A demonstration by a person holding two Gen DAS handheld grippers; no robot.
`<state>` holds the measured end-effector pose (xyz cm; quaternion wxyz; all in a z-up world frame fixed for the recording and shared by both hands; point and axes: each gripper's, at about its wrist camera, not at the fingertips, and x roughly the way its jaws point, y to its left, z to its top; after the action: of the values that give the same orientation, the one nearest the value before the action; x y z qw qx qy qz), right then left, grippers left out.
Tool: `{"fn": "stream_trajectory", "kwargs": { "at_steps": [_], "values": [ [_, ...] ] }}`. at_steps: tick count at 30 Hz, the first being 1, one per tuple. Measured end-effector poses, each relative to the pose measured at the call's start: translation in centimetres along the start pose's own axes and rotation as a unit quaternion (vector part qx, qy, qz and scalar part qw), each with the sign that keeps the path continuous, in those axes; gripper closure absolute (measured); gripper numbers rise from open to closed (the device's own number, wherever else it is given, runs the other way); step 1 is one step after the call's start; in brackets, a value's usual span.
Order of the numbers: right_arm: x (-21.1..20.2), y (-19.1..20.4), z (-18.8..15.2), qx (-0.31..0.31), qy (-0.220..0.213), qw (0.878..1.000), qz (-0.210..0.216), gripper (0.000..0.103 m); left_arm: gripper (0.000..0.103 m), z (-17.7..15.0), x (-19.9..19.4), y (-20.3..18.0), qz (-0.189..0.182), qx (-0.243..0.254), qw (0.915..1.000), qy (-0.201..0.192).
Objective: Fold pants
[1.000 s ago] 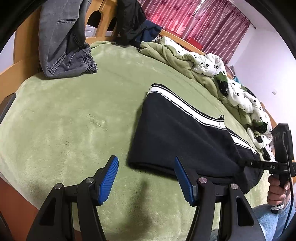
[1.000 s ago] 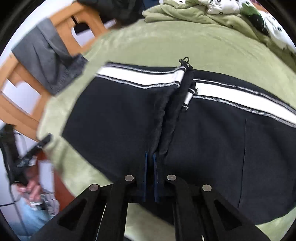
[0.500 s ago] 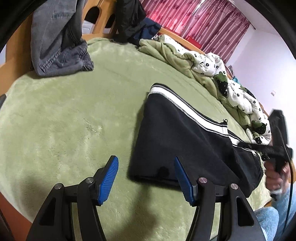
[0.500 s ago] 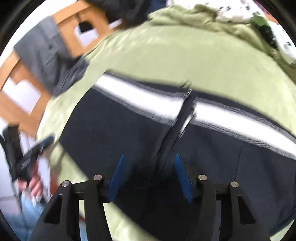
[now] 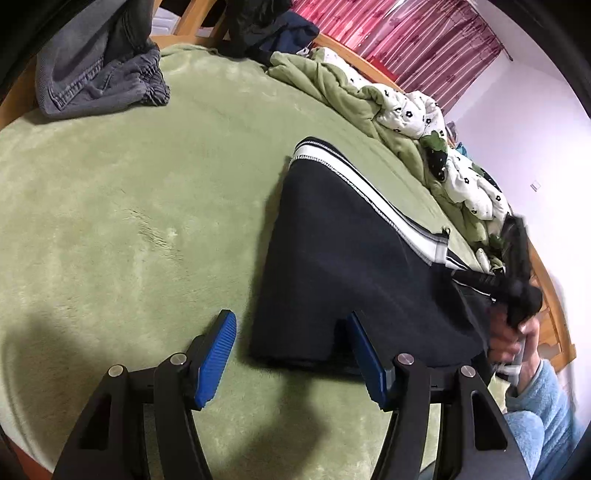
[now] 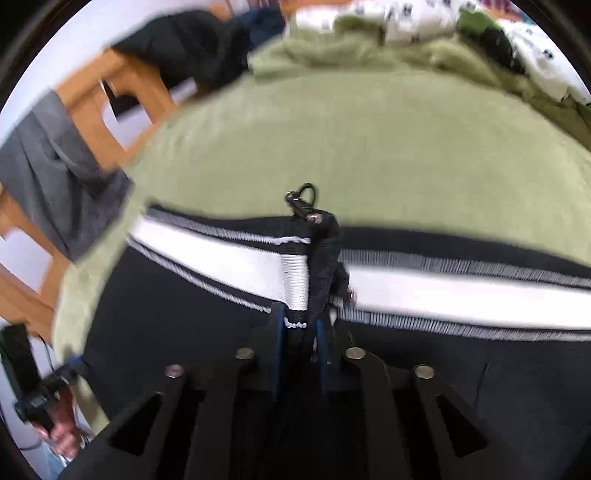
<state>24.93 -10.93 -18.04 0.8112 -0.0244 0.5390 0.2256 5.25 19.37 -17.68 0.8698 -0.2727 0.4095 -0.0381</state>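
A green plush blanket (image 5: 147, 221) was seen spread over a bed, with red curtains (image 5: 399, 33) at the upper right of the left wrist view and a wooden bed frame (image 6: 110, 96) at the upper left of the right wrist view. Grey jeans (image 5: 99, 77) were heaped at the upper left, a rumpled green-and-white quilt (image 5: 406, 110) along the upper right.

The black pants (image 5: 340, 266) with a white side stripe (image 6: 221, 258) were laid flat on the blanket, centre-right in the left view, filling the lower half of the right view.

The left gripper (image 5: 291, 354) was held released, blue pads (image 5: 216, 358) spread wide, the near corner of the pants lying between them without contact that could be confirmed.

The right gripper (image 6: 301, 332) had just been closing; its jaws were seen clenched on a raised fold of the pants at the stripe, just below a small metal zipper pull (image 6: 301, 201). The view was blurred.

The person's right hand (image 5: 513, 336) with a light blue sleeve (image 5: 543, 406) was seen at the lower right of the left view.
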Motion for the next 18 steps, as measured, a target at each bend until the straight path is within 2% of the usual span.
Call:
{"fn": "stream_trajectory", "kwargs": {
  "at_steps": [2, 5, 7, 11, 13, 15, 18],
  "values": [
    [-0.4, 0.2, -0.5, -0.016, -0.001, 1.0, 0.0, 0.075, 0.043, -0.2, 0.2, -0.1, 0.004, 0.001, 1.0, 0.001],
    [-3.2, 0.8, -1.0, -0.034, -0.002, 0.999, -0.021, 0.071, 0.043, -0.4, 0.1, 0.2, -0.005, -0.004, 1.0, -0.003],
    [-5.1, 0.9, -1.8, -0.029, -0.016, 0.999, -0.016, 0.07, 0.043, -0.6, 0.3, 0.6, -0.014, -0.019, 0.9997, -0.009],
    [-9.6, 0.4, -3.5, -0.005, -0.059, 0.997, -0.043, 0.069, 0.045, -0.3, 0.8, 0.7, -0.027, -0.043, 0.9987, -0.012],
    [-11.8, 0.1, -4.2, 0.03, -0.08, 0.996, -0.033, 0.062, 0.049, 0.0, 1.1, 0.3, -0.03, -0.052, 0.9981, -0.007],
    [-13.8, -1.0, -5.4, 0.059, -0.102, 0.993, -0.021, 0.059, 0.062, 0.2, 1.2, -0.3, -0.006, -0.048, 0.9988, -0.01],
    [-16.1, -1.9, -7.1, 0.07, -0.114, 0.989, -0.054, 0.059, 0.077, 0.5, 0.7, -1.9, 0.014, -0.022, 0.9996, -0.012]
  ]
}}
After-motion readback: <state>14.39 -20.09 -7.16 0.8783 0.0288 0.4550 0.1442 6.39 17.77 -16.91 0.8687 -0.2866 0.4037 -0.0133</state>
